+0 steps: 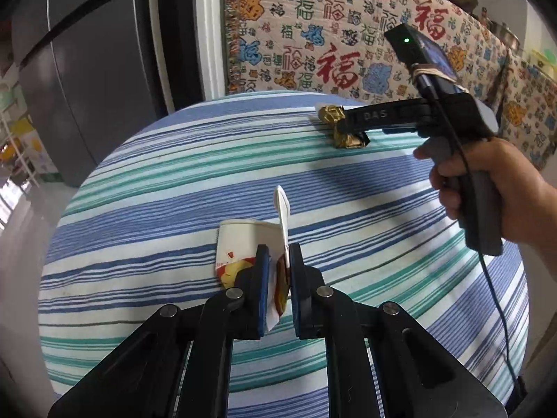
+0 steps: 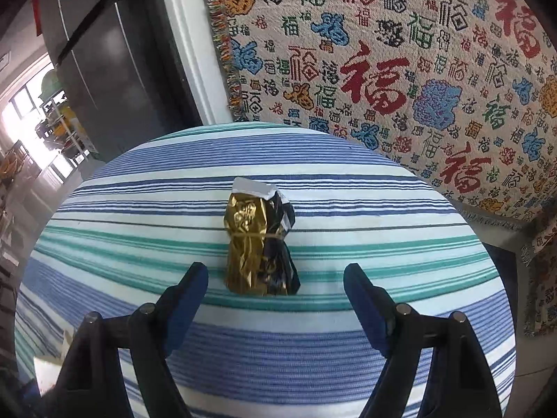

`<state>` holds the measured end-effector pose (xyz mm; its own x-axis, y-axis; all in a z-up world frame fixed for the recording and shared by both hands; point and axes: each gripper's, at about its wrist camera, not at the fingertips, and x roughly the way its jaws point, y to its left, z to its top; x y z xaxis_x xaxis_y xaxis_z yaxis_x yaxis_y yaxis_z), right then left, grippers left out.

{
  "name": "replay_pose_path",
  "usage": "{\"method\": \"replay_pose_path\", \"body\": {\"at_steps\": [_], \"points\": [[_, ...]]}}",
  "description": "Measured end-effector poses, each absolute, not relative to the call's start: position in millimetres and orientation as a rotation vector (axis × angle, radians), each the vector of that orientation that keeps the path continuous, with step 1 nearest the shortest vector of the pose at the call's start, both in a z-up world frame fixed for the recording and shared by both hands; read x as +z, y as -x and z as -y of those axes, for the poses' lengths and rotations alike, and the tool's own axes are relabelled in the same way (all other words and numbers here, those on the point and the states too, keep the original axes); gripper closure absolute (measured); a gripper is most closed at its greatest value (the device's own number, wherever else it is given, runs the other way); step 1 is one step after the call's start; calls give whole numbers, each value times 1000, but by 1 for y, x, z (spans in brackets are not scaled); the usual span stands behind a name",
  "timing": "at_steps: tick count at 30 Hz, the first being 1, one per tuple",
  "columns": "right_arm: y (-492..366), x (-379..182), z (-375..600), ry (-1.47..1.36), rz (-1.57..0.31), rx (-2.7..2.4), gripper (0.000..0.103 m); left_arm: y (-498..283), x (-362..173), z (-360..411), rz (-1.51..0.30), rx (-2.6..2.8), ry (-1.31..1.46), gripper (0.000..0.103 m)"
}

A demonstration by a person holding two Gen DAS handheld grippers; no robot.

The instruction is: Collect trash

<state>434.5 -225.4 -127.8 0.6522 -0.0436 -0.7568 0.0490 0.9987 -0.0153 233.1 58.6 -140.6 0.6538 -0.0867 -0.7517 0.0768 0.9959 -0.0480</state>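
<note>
Striped tablecloth (image 2: 313, 341); gold wrapper (image 2: 259, 244) ahead of wide-open right gripper (image 2: 275, 278); left gripper (image 1: 278, 261) pinches paper cup (image 1: 240, 244).

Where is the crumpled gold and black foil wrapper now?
The crumpled gold and black foil wrapper lies on the striped tablecloth, just ahead of the open right gripper, near the table's far edge.

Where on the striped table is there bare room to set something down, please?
The table is mostly bare: the whole near-left stretch beside the paper cup held in the left gripper, and the wide band between cup and gold wrapper. It is crowded only at the far right, where the open right gripper reaches for the wrapper.
</note>
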Motion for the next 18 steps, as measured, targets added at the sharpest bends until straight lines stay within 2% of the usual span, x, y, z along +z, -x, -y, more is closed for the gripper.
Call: {"method": "replay_pose_path", "body": {"at_steps": [5,6,7,8,13,18], "points": [[-453,-143,222,14,-877,-78,22,-235,-137,-62,-843,-78,11,94],[-454,-146,222,20,-884,-80,28,-235,-137,-63,-844,-77,13,94],[-452,-146,220,49,-863,-97,49,-236,-138,-64,-847,-77,15,94],[-450,-145,219,66,-854,-94,61,-236,-139,-65,-851,-78,16,94],[-416,-143,223,40,-861,-54,63,-233,-147,-62,-877,-86,19,94],[-335,-145,221,119,-882,5,63,-223,-156,-46,-885,-106,4,93]]}}
